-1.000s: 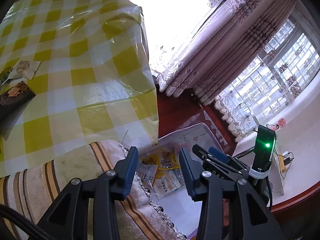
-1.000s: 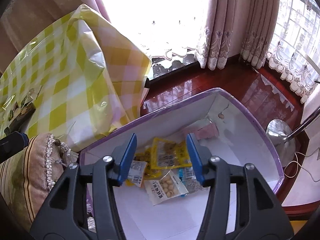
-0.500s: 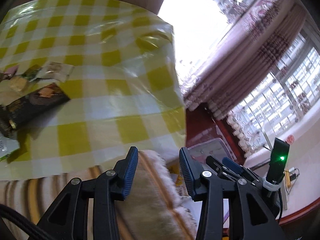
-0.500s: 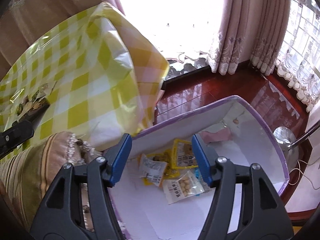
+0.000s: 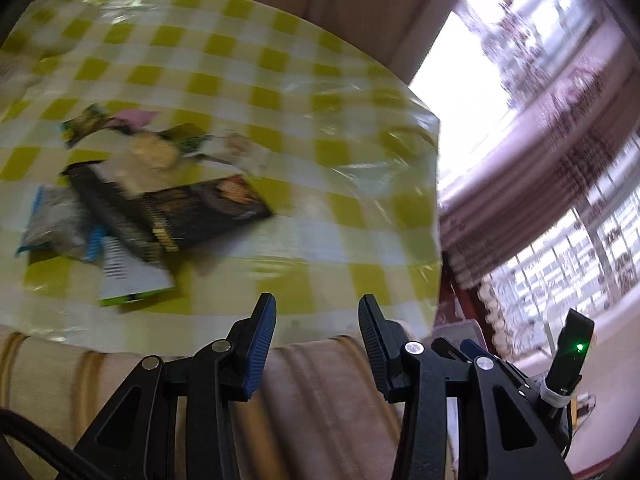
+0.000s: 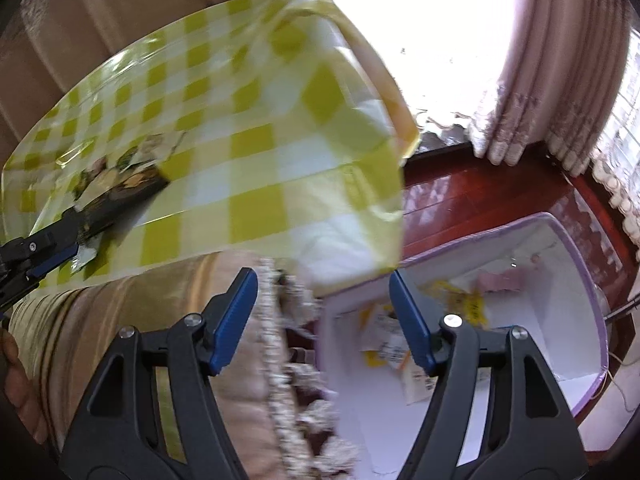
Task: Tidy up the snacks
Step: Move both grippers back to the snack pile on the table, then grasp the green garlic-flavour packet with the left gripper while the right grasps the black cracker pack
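A yellow-and-white checked cloth (image 5: pixel 304 184) covers the worktop, its glossy corner (image 6: pixel 360 184) hanging over the edge. Below that edge lies a striped beige cushion (image 6: pixel 132 320) with a tasselled fringe (image 6: pixel 280 344). Pale pink curtains (image 6: pixel 532 92) hang at a bright window (image 5: pixel 472 80), above a dark red polished wooden floor (image 6: pixel 472 196)
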The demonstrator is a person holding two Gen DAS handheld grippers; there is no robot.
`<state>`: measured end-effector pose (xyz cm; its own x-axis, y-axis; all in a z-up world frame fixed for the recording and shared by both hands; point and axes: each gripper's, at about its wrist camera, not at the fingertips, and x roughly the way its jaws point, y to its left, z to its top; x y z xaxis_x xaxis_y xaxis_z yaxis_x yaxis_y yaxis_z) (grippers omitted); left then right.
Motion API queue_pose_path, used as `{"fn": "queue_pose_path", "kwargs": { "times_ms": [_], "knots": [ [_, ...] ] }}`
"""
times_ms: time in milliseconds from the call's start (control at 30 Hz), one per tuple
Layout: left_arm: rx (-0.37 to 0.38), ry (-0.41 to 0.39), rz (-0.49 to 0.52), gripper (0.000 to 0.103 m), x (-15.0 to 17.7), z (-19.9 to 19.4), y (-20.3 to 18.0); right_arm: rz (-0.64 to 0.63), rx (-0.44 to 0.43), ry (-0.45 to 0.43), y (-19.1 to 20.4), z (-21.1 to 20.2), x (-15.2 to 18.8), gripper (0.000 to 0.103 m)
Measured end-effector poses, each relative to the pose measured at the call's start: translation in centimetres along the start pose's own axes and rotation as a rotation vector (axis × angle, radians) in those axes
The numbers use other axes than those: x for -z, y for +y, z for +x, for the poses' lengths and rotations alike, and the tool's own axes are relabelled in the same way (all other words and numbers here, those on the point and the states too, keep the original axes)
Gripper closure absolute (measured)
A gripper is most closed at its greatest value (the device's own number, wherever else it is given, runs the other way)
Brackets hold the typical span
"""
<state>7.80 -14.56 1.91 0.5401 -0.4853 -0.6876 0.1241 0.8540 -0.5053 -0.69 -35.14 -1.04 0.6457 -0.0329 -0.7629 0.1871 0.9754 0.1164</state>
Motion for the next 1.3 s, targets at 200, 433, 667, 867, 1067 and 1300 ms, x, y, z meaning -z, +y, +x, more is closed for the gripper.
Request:
{"fn": "queue_pose_path", "kwargs": {
  "times_ms": [200,433,667,867,1067,1300],
  "knots": [
    [-0.036,-0.029,-0.109,0.058,-0.4,-1.7,4.9,-0.028,-0.038,0.005,2.5,0.0,-0.8,0.03],
    [-0.047,-0.043,-0.193,0.058,-0.9,-2.6,8.8,-0.078,-0.076,0.025,5.9,0.4,-1.3,0.029],
    [-0.047,-0.052,-0.227,0.058,-1.2,-3.0,10.7,-0.115,-0.112,0.046,9.0,1.3,-1.9,0.029],
    [-0.046,-0.056,-0.244,0.058,-1.5,-3.1,11.7,-0.081,-0.161,0.085,11.3,3.0,-2.8,0.029],
    [-0.061,-0.068,-0.267,0.058,-2.2,-3.4,13.2,-0.036,-0.215,0.119,13.6,4.8,-3.9,0.029],
    [-0.101,-0.09,-0.262,0.058,-3.7,-3.7,15.0,0.026,-0.238,0.164,15.7,7.1,-5.0,0.029]
  ]
}}
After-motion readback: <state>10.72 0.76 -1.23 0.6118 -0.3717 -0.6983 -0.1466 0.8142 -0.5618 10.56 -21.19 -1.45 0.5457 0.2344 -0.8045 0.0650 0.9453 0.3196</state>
